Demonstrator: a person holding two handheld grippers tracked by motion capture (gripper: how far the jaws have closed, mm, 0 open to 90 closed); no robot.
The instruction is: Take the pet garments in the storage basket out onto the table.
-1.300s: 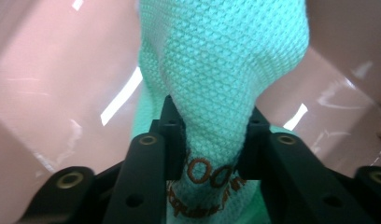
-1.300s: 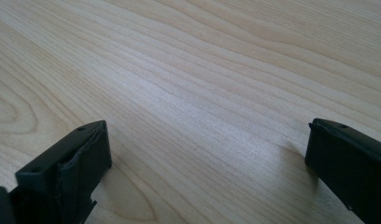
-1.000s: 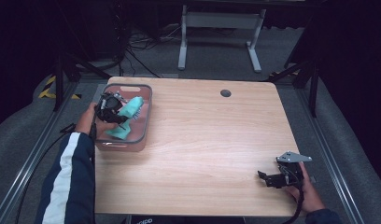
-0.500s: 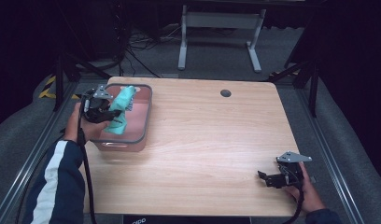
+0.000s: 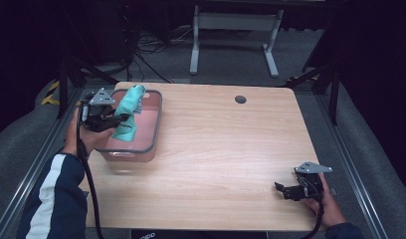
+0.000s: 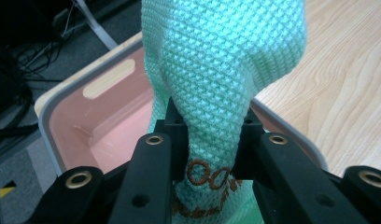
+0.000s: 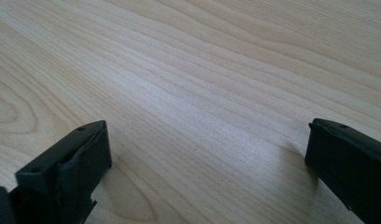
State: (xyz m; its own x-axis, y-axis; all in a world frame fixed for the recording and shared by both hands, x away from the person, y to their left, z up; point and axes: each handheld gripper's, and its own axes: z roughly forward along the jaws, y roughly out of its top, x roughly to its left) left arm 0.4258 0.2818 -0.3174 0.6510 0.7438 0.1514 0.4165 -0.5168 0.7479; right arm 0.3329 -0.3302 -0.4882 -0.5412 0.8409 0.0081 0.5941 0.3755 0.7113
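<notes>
Jaws spread wide and empty, the right gripper [image 5: 289, 191] rests low at the surface's [image 5: 226, 149] near right corner. Farther off, at the far left corner, the left gripper [image 5: 116, 118] has its jaws clamped on a teal waffle-weave cloth [image 6: 226, 65], held up over the pink bin [image 5: 152, 134]. This looks like lifting the cloth out; next it likely must clear the rim and be carried onto bare wood.

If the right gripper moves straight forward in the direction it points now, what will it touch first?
Probably nothing soon. The right gripper, jaws open, points left, low across the bare wooden table. The pink bin lies farther back, seemingly off that line, though depth is unclear.
</notes>
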